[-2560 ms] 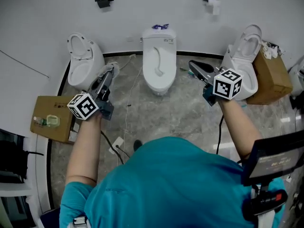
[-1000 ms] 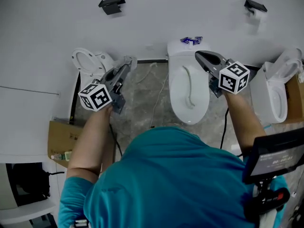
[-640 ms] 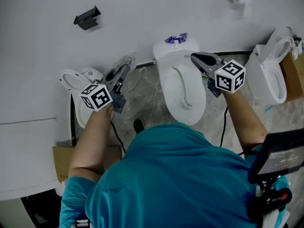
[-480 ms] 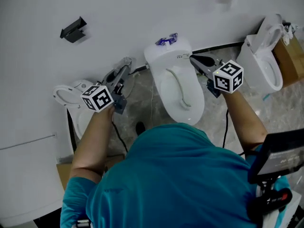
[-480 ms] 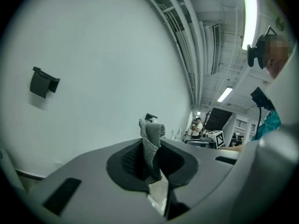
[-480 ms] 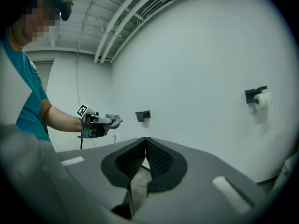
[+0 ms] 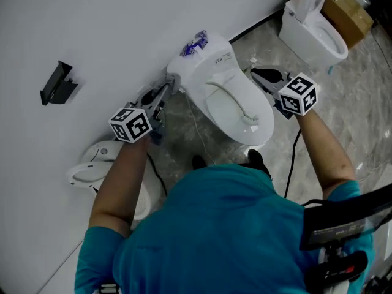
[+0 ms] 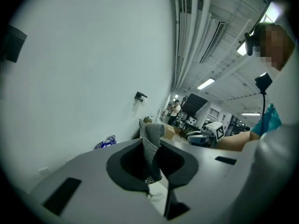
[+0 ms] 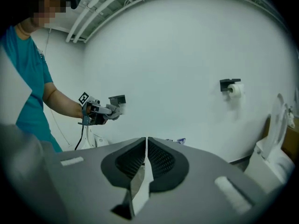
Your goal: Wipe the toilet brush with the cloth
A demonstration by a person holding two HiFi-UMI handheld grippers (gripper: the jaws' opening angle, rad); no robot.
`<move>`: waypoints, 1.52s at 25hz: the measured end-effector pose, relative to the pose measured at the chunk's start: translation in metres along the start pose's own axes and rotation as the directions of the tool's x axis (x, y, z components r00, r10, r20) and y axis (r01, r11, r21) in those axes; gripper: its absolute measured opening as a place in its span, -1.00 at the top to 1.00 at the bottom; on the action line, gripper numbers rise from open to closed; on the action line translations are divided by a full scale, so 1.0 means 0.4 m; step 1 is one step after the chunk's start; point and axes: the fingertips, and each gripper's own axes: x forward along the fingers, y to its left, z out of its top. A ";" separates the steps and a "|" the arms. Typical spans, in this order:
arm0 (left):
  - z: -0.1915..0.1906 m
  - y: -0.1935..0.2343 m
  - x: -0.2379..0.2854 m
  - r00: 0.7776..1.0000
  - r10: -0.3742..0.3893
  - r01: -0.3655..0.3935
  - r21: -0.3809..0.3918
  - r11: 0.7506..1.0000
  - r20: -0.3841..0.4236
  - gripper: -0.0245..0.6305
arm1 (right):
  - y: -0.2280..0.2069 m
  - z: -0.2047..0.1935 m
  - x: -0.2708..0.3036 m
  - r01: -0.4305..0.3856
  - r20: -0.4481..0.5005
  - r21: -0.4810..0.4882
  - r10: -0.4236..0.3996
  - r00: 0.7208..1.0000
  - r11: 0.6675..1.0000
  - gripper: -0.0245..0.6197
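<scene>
The left tool (image 7: 166,89) is clamped on a grey cloth (image 8: 150,143), a fold of it standing up between the jaws, and it hangs just beside the cistern of the middle toilet (image 7: 202,60), close to the white wall. The right tool (image 7: 258,75) has its jaws pressed together with nothing between them, and hovers at the toilet's other side. The toilet brush (image 7: 234,105) lies along the closed lid, bristle end nearest the person.
</scene>
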 end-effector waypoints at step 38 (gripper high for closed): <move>-0.531 0.061 0.260 0.955 -0.031 -0.015 -0.153 0.988 -0.296 0.78 | -0.007 -1.311 0.199 -0.255 -0.873 -0.201 -0.055 0.484 0.946 0.13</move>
